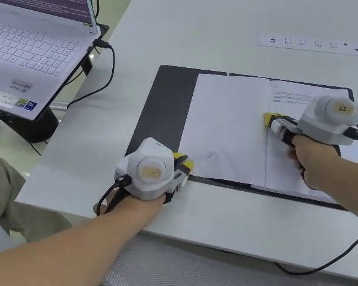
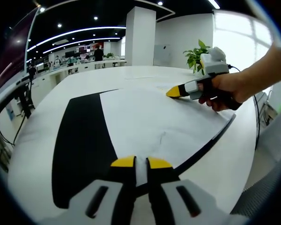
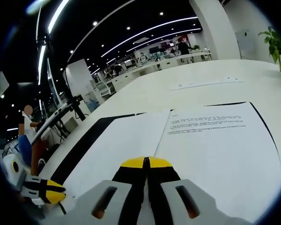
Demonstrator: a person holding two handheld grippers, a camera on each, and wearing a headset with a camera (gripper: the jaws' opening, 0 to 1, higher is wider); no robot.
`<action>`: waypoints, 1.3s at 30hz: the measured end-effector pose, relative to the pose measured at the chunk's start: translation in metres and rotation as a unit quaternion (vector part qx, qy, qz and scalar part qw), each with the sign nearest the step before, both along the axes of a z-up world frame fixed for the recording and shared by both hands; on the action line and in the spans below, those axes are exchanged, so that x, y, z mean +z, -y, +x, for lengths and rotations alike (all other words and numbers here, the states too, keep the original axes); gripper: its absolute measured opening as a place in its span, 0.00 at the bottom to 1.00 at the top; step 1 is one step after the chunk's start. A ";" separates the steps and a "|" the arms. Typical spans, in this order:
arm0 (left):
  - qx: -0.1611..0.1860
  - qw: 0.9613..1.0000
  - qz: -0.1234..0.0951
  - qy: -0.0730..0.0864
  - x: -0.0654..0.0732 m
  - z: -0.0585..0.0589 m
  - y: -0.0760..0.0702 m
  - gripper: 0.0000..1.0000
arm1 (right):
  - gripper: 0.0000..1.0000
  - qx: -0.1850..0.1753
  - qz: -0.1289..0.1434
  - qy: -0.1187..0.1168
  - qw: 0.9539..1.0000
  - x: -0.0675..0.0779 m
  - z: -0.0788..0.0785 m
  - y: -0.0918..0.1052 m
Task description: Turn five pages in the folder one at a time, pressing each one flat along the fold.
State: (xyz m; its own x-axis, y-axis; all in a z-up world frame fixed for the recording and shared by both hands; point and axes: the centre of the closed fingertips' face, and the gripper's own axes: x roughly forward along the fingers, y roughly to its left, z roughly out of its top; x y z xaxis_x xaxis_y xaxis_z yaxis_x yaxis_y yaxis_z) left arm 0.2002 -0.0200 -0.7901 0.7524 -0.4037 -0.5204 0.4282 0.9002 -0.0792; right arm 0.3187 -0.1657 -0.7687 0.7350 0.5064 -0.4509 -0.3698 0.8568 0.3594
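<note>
- Plainly, the folder (image 1: 164,107) lies open and flat on the white counter (image 1: 185,36), filling the middle and right of the head view. Its black inside cover is bare on the left side.
- A blank sheet (image 1: 227,125) lies over the left half. A sheet with a few printed lines (image 1: 301,92) lies on the right half, and the fold (image 1: 267,161) runs between them.
- The right tool (image 1: 268,120) has its yellow tips together, with nothing between them. It sits right on the fold, roughly midway along its length. In the right gripper view the closed tips (image 3: 146,161) point straight up the crease.
- The left tool (image 1: 185,165) is at the lower edge of the folder, where the blank sheet's corner meets the black cover. Its jaws (image 2: 141,162) are narrowed to a slit, and I can make out nothing held in them. It looks to be steadying that edge.
- My reading is that this is the pressing step: a page lies turned over and the crease is being smoothed. How many of the five pages are done I cannot tell.
- Next, I would expect the right tool to run along the rest of the fold. It would then go to the outer edge of the printed sheet, open enough to catch a single leaf and carry it over leftward.
- A laptop (image 1: 36,47) sits at upper left and a power strip (image 1: 313,43) at upper right, both well apart from the work.
</note>
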 end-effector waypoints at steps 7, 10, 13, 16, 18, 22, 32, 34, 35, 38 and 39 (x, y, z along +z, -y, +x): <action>0.001 1.000 -0.001 0.002 -0.001 0.000 0.000 0.07 | 0.00 0.001 0.009 -0.004 1.000 0.002 -0.024 -0.001; 0.004 1.000 -0.001 0.002 -0.001 0.000 0.000 0.07 | 0.00 0.006 0.013 -0.009 1.000 0.001 -0.034 0.000; 0.002 1.000 0.001 0.003 0.000 -0.001 0.000 0.07 | 0.00 0.013 0.012 -0.013 1.000 0.001 -0.044 -0.001; 0.000 1.000 0.002 0.003 0.000 -0.001 0.001 0.07 | 0.00 0.020 0.010 -0.015 1.000 0.001 -0.053 -0.001; 0.001 1.000 0.003 0.003 0.001 -0.002 0.001 0.07 | 0.00 0.023 0.010 -0.017 1.000 0.001 -0.059 -0.001; 0.000 1.000 0.004 0.003 0.001 -0.003 0.001 0.07 | 0.00 0.040 0.004 -0.022 0.999 -0.001 -0.077 -0.002; -0.001 1.000 0.007 0.001 0.002 -0.004 0.001 0.07 | 0.00 0.072 0.009 -0.047 0.996 -0.007 -0.119 -0.002; -0.002 1.000 0.009 0.000 0.002 -0.004 0.001 0.07 | 0.00 0.083 0.021 -0.063 0.994 -0.008 -0.131 -0.003; -0.002 1.000 0.011 -0.001 0.003 -0.005 0.001 0.07 | 0.00 0.093 0.026 -0.071 0.993 -0.009 -0.139 -0.003; -0.004 1.000 0.013 -0.002 0.002 -0.005 0.001 0.07 | 0.00 0.111 0.039 -0.109 0.987 -0.010 -0.157 -0.003; -0.002 1.000 0.011 -0.003 0.002 -0.005 0.001 0.07 | 0.00 0.116 0.038 -0.112 0.986 -0.010 -0.160 -0.002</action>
State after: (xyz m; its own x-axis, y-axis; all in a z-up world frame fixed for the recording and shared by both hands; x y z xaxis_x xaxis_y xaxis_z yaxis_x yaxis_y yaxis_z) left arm 0.1955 -0.0208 -0.7880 0.7478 -0.3952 -0.5335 0.4321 0.8998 -0.0609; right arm 0.1587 -0.1634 -0.7782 0.4818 0.6881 -0.5426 -0.4562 0.7256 0.5151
